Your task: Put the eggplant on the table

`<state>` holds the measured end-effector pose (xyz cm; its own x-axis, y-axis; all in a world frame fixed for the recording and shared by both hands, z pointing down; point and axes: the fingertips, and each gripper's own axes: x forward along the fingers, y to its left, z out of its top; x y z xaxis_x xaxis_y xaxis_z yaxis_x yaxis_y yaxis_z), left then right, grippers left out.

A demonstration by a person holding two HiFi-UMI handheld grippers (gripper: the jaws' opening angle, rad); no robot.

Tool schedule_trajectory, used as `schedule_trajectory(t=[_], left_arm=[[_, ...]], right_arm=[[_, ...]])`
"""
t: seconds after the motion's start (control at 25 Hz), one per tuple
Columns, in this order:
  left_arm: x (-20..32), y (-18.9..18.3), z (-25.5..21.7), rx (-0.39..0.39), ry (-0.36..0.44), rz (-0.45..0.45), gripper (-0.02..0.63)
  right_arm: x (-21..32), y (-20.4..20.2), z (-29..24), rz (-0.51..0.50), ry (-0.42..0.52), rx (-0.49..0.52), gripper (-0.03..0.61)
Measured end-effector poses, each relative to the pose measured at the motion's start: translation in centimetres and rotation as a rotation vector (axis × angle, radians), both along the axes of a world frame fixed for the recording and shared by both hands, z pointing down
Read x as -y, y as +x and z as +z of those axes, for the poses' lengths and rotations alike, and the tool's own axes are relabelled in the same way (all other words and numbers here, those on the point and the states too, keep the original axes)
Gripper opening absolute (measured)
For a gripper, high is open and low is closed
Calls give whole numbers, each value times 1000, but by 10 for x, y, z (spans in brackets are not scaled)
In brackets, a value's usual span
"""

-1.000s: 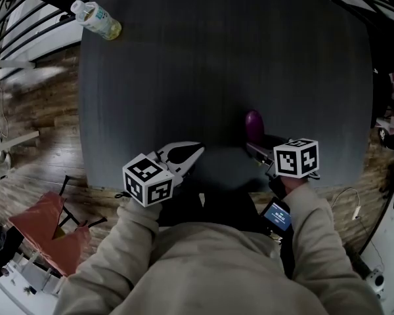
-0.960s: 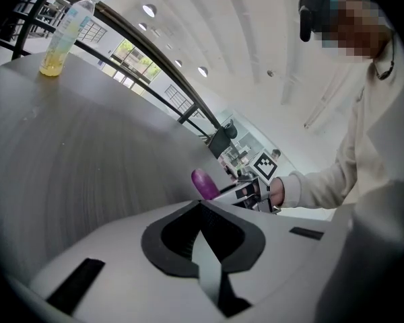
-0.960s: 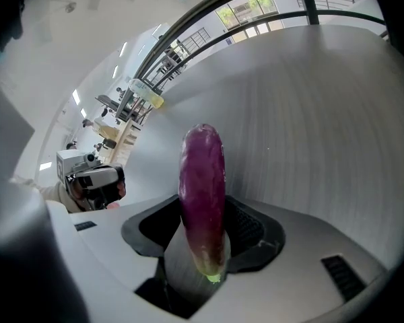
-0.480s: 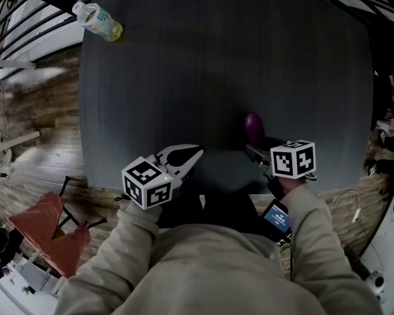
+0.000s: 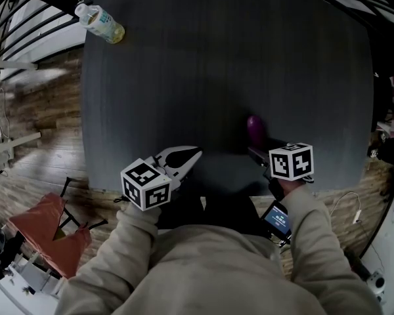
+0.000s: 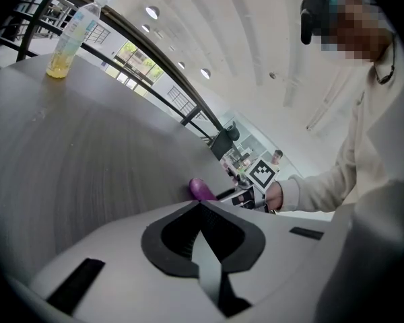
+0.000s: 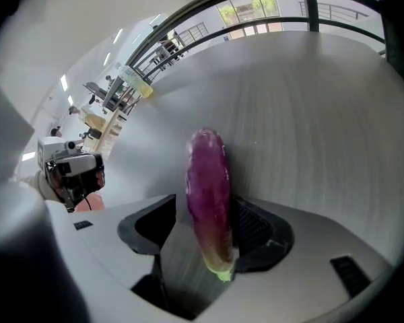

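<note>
Right hand-held gripper (image 7: 203, 204) has just been opening, jaws loose around the eggplant (image 7: 207, 173), half-hidden behind it from overhead.

Airy public-looking hall: curved black railing (image 6: 155, 56), tall windows (image 7: 252, 5), recessed ceiling lights (image 6: 152, 12), wood-plank floor (image 5: 46, 110).

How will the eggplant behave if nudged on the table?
The eggplant looks round and elongated, so it would probably roll sideways on the flat table. Its glossy skin looks smooth, so it is likely slippery to grip. It lies between the right gripper's jaws, which have just been opening; a brush could shift it.
</note>
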<state>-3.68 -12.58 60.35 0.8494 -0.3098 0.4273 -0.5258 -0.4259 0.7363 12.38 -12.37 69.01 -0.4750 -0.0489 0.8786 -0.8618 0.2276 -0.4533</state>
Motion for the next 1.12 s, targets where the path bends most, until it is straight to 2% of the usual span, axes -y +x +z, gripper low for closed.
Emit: schedule_trajectory(t=[0.32, 0.64, 0.84, 0.96, 1.12], left_arm=[[12, -2, -6, -8, 11, -3, 2], [28, 0, -32, -11, 72, 8, 2], [48, 6, -67, -3, 160, 32, 2], [62, 11, -96, -5, 213, 37, 2], [74, 18, -128, -14, 263, 33, 2]], right_arm=[[4, 0, -3, 5, 0, 6, 270], [16, 0, -25, 13, 33, 12, 268], [31, 6, -55, 20, 102, 18, 268], [44, 2, -89, 25, 165, 68, 268], [59, -15, -137, -16, 253, 142, 267]])
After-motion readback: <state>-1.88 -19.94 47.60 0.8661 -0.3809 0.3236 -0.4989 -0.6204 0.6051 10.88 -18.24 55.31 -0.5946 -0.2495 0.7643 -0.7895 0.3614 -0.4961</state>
